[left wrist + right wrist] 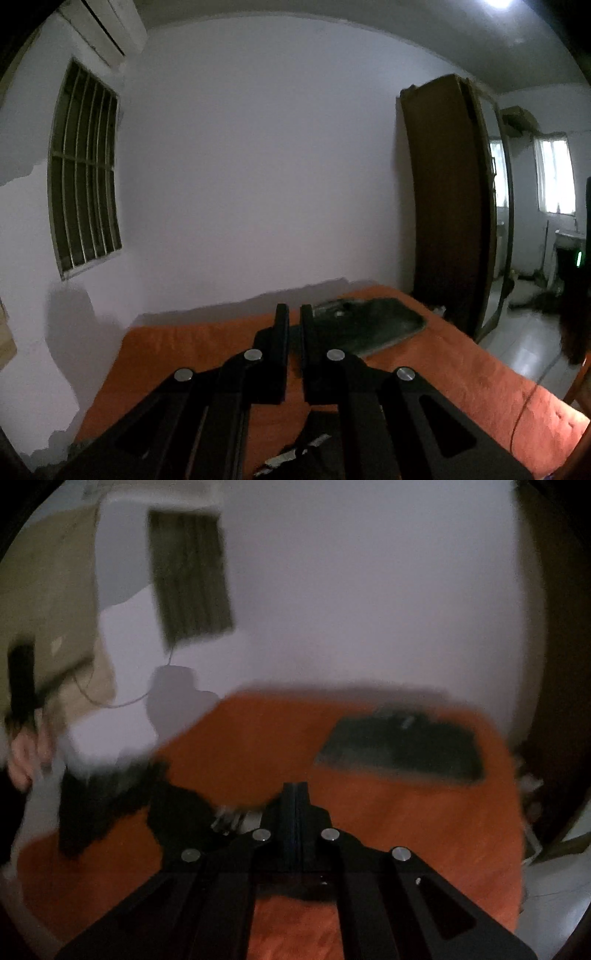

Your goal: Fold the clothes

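On the orange bed (207,343), one dark folded garment (369,325) lies far off; my right gripper (295,786), pressed closed, lifts a loose black garment (110,805), while my left gripper (294,314) is slightly parted, empty.

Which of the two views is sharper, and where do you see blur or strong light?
Left wrist view: mostly sharp, dim room, a bright ceiling lamp glaring at the top edge, walls bent by the fisheye. Right wrist view: heavy motion blur smears the folded dark garment and the orange bedsheet; only the right gripper is crisp.
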The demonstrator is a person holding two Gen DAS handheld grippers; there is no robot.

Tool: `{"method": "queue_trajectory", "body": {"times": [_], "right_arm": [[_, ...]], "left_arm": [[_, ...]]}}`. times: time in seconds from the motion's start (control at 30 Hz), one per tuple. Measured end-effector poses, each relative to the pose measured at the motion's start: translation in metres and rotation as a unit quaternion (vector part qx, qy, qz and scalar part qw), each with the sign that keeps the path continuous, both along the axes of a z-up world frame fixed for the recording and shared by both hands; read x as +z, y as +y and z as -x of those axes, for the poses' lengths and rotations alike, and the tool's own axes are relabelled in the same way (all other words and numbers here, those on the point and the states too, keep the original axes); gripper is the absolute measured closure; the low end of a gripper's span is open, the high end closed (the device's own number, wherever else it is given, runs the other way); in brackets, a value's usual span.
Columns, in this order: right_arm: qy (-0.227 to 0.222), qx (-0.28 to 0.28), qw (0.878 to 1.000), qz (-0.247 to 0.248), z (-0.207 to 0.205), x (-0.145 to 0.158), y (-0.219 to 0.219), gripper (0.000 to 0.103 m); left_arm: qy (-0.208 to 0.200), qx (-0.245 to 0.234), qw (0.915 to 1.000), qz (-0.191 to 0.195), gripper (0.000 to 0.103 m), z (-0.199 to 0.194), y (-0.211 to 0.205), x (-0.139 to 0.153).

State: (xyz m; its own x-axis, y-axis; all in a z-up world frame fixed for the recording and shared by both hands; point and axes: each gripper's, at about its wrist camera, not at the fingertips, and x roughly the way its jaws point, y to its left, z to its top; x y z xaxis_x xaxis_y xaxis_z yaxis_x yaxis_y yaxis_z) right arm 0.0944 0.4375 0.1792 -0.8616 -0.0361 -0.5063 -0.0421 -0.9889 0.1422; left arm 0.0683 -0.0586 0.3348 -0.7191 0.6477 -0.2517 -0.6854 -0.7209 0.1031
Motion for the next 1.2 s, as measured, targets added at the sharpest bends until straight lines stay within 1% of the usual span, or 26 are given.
{"method": "queue_trajectory", "body": {"times": [0.07,0.13,0.23,0.27,0.33,0.37,0.4,0.43,0.47,0.5,0.53,0.63,0.67,0.7,0.73,0.8,0.87,0.93,0.97,1.0,1.03,1.07,1.1,1.13,1.17,1.2], "right_arm": [[-0.05,0.026,0.998,0.003,0.015,-0.052,-0.012,0.103],[-0.109,0.055,0.992,0.009,0.033,-0.109,-0.025,0.103],[-0.168,0.083,0.982,0.006,0.051,-0.16,-0.036,0.103],[-0.177,0.088,0.98,0.001,0.055,-0.171,-0.036,0.103],[-0.194,0.099,0.976,-0.01,0.067,-0.191,-0.034,0.102],[-0.198,0.103,0.975,-0.015,0.069,-0.195,-0.032,0.1],[-0.203,0.107,0.973,-0.019,0.072,-0.199,-0.031,0.092],[-0.207,0.111,0.972,-0.023,0.074,-0.203,-0.03,0.074],[-0.207,0.114,0.971,-0.024,0.08,-0.206,-0.03,0.061],[-0.204,0.118,0.972,-0.023,0.083,-0.209,-0.032,0.04],[-0.2,0.122,0.972,-0.023,0.085,-0.211,-0.035,0.035],[-0.2,0.139,0.97,-0.018,0.096,-0.227,-0.041,0.035],[-0.202,0.143,0.969,-0.017,0.101,-0.233,-0.043,0.035],[-0.203,0.141,0.969,-0.013,0.103,-0.236,-0.043,0.035],[-0.204,0.139,0.969,-0.008,0.105,-0.24,-0.043,0.035],[-0.206,0.136,0.969,0.001,0.109,-0.246,-0.042,0.035],[-0.208,0.132,0.969,0.01,0.112,-0.252,-0.042,0.035],[-0.21,0.128,0.969,0.019,0.116,-0.258,-0.041,0.035],[-0.211,0.127,0.969,0.024,0.118,-0.262,-0.041,0.035],[-0.212,0.125,0.969,0.028,0.12,-0.265,-0.041,0.035],[-0.213,0.123,0.969,0.033,0.122,-0.268,-0.04,0.035],[-0.214,0.121,0.969,0.037,0.124,-0.271,-0.04,0.035],[-0.217,0.122,0.968,0.046,0.124,-0.273,-0.04,0.035],[-0.216,0.122,0.967,0.061,0.123,-0.275,-0.04,0.035],[-0.213,0.121,0.967,0.067,0.121,-0.274,-0.04,0.035],[-0.208,0.119,0.969,0.063,0.118,-0.273,-0.041,0.035]], "left_arm": [[-0.024,0.005,0.9994,0.023,0.097,0.004,0.005,-0.033],[-0.046,0.01,0.998,0.043,0.097,0.014,0.007,-0.066],[-0.103,0.013,0.992,0.072,0.096,0.018,0.006,-0.127],[-0.123,0.016,0.9889,0.082,0.096,0.02,0.006,-0.148],[-0.172,0.019,0.9797,0.101,0.094,0.021,0.006,-0.192],[-0.189,0.022,0.9757,0.109,0.091,0.019,0.007,-0.209],[-0.204,0.02,0.971,0.123,0.089,0.015,0.008,-0.228],[-0.22,0.018,0.9657,0.136,0.088,0.01,0.009,-0.248],[-0.236,0.016,0.9599,0.15,0.086,0.005,0.01,-0.268],[-0.241,0.014,0.9566,0.163,0.084,-0.001,0.013,-0.281],[-0.244,0.011,0.9536,0.176,0.083,-0.007,0.017,-0.293],[-0.236,-0.008,0.9487,0.211,0.071,-0.017,0.028,-0.312],[-0.232,-0.015,0.9468,0.222,0.064,-0.02,0.032,-0.319],[-0.226,-0.016,0.9474,0.226,0.055,-0.02,0.035,-0.318],[-0.219,-0.016,0.9484,0.228,0.051,-0.019,0.038,-0.315],[-0.21,-0.029,0.9499,0.229,0.036,-0.018,0.045,-0.314],[-0.204,-0.038,0.9492,0.237,0.029,-0.016,0.054,-0.318],[-0.198,-0.042,0.9479,0.247,0.028,-0.013,0.064,-0.326],[-0.201,-0.045,0.9452,0.253,0.028,-0.012,0.069,-0.332],[-0.208,-0.049,0.9412,0.262,0.028,-0.009,0.074,-0.341],[-0.205,-0.053,0.9405,0.265,0.028,-0.009,0.077,-0.348],[-0.201,-0.056,0.9404,0.268,0.035,-0.009,0.078,-0.355],[-0.197,-0.06,0.9402,0.271,0.076,-0.009,0.08,-0.361],[-0.195,-0.051,0.9396,0.276,0.1,-0.008,0.079,-0.365],[-0.206,-0.028,0.9415,0.265,0.098,-0.004,0.069,-0.362],[-0.216,-0.013,0.9475,0.236,0.099,-0.001,0.054,-0.355]]}}
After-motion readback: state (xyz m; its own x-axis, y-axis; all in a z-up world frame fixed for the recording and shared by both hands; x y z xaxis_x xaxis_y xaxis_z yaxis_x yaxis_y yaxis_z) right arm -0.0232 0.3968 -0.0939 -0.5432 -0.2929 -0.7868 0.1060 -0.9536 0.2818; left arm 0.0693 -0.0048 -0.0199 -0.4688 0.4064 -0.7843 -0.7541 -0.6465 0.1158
